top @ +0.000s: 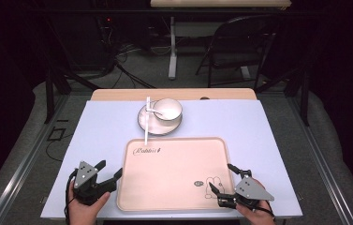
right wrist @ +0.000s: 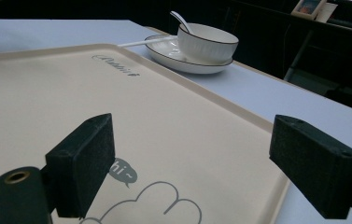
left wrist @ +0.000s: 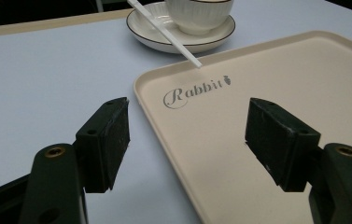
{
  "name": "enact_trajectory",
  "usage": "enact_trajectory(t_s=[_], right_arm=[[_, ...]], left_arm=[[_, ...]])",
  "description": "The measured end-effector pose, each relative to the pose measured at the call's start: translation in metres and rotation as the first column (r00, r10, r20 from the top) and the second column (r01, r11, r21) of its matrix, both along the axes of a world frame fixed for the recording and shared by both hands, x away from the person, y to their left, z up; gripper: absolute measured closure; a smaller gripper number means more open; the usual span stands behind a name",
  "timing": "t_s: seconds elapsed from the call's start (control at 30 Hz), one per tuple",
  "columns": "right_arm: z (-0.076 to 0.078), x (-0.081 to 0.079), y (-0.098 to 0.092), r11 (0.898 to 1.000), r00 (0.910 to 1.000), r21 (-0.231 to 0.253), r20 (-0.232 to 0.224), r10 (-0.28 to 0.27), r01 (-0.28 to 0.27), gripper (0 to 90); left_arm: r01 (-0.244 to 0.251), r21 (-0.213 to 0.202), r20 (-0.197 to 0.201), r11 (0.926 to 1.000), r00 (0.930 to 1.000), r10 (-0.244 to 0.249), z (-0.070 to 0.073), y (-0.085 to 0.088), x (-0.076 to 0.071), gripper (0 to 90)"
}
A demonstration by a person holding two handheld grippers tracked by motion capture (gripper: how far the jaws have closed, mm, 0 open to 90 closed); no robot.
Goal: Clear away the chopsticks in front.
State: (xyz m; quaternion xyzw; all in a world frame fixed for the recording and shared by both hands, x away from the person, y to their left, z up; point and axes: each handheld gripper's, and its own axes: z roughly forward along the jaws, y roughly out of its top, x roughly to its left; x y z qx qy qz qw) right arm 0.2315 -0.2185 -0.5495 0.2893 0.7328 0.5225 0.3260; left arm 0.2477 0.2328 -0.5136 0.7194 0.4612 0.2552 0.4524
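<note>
Here, both grippers agape, tray point(top: 174, 176) between.

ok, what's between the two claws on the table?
The beige tray. In the high view the left claw sits at its near-left edge and the right claw at its near-right corner; the tray surface between them is bare apart from print.

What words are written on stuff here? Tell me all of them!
"Rabbit", in grey curly letters with a tiny carrot after it, on the far left corner of the cream rectangular plastic tray.
"hi~", in a small grey speech bubble beside the outline drawing at the tray's near right corner.
Nothing else readable shows.
</note>
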Motion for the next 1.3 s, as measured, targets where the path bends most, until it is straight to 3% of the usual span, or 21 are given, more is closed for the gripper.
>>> enact_trajectory(t_s=[0.23, 0.53, 0.77, 0.83, 1.13, 1.3], right_arm=[[0.000, 0.001, -0.001, 1.000, 1.0000, 0.003, -0.004, -0.005, 0.005, 13.5], [0.002, -0.002, -0.003, 1.000, 1.0000, 0.004, 0.007, 0.006, -0.006, 13.5], [0.002, -0.003, -0.004, 1.000, 1.0000, 0.014, 0.000, 0.001, -0.001, 13.5], [0.002, -0.002, -0.005, 1.000, 1.0000, 0.014, -0.001, 0.003, -0.003, 13.5], [0.002, -0.003, -0.005, 1.000, 0.9996, 0.013, 0.002, 0.028, -0.028, 13.5], [0.004, -0.005, -0.005, 0.999, 0.9996, 0.016, 0.008, 0.028, -0.028, 13.5]], left_arm=[[0.000, -0.002, -0.002, 1.0000, 1.0000, 0.000, 0.000, 0.000, 0.000, 30.7], [0.008, 0.004, -0.042, 1.0000, 0.9991, -0.008, -0.002, -0.002, 0.006, 32.0], [0.030, 0.055, -0.088, 0.9980, 0.9958, -0.025, 0.000, -0.012, 0.018, 34.6], [0.038, 0.053, -0.107, 0.9979, 0.9938, -0.032, 0.001, -0.014, 0.022, 34.6], [0.055, 0.026, -0.151, 0.9982, 0.9872, -0.051, 0.024, -0.022, 0.043, 37.6], [0.052, 0.037, -0.147, 0.9980, 0.9880, -0.046, 0.040, -0.028, 0.054, 37.7]])
